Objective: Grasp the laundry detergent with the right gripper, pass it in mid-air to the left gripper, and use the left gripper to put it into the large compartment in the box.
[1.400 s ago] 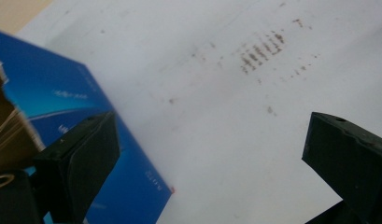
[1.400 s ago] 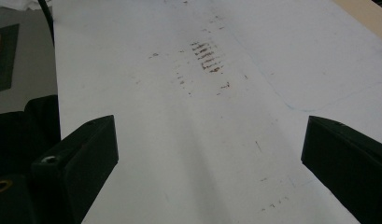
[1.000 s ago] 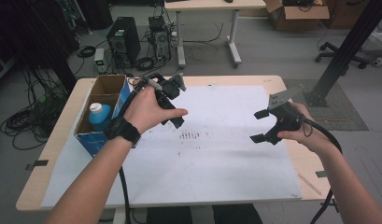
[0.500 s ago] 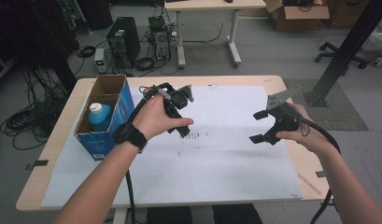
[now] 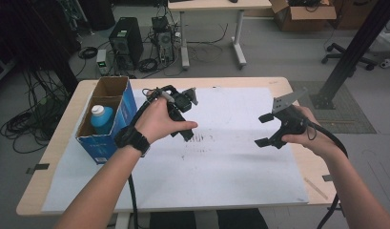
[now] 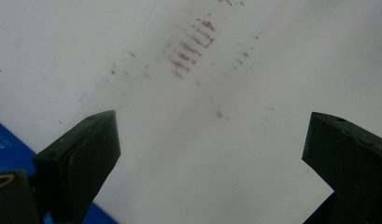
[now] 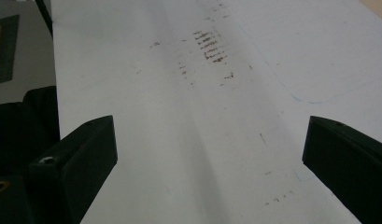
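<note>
**Both grippers held open above the white sheet**

Nearest the person, the right gripper (image 5: 265, 130) hangs over the right part of the white sheet (image 5: 230, 167) on the tabletop (image 5: 49, 157); its jaws stand wide apart with nothing between them. In the right gripper view, smudged brown marks (image 7: 209, 46) lie on the sheet ahead; they form no readable writing.

The left gripper (image 5: 185, 117) is held over the sheet's left-middle part, just above the same brown marks (image 5: 200, 140). Its jaws are also spread wide and hold nothing.

Farther left, a blue cardboard box (image 5: 104, 138) stands open-topped at the sheet's left edge. Inside it sits a blue bottle (image 5: 103, 120) with a white cap. Pale print on the box is too small to read.
</note>
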`<action>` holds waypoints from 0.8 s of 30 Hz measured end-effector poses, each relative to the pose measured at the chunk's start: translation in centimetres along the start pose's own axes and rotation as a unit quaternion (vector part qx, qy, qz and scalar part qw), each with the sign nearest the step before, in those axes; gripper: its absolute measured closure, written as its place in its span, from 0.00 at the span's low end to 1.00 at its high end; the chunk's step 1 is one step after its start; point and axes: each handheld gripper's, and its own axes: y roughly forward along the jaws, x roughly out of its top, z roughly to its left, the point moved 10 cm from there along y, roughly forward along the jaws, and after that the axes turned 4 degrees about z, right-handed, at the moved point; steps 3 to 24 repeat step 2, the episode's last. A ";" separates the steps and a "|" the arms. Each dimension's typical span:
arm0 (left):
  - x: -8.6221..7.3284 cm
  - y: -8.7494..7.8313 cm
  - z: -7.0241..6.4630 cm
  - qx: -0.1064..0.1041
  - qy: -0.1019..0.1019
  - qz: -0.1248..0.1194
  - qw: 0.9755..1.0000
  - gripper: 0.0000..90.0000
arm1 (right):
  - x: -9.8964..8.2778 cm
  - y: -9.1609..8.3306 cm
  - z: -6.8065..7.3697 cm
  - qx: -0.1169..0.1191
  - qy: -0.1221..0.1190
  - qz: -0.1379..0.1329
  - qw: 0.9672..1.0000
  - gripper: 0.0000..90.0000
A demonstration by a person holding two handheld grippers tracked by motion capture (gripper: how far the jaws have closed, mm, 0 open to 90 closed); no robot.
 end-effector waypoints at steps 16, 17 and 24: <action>0.0 0.0 0.0 -0.001 0.001 0.000 1.000 0.05 | 0.0 0.0 0.0 0.000 -0.002 -0.001 1.000 0.04; 0.0 0.0 0.0 -0.001 0.001 0.000 1.000 0.05 | 0.0 0.0 0.0 0.000 -0.002 -0.001 1.000 0.04; 0.0 0.0 0.0 -0.001 0.001 0.000 1.000 0.05 | 0.0 0.0 0.0 0.000 -0.002 -0.001 1.000 0.04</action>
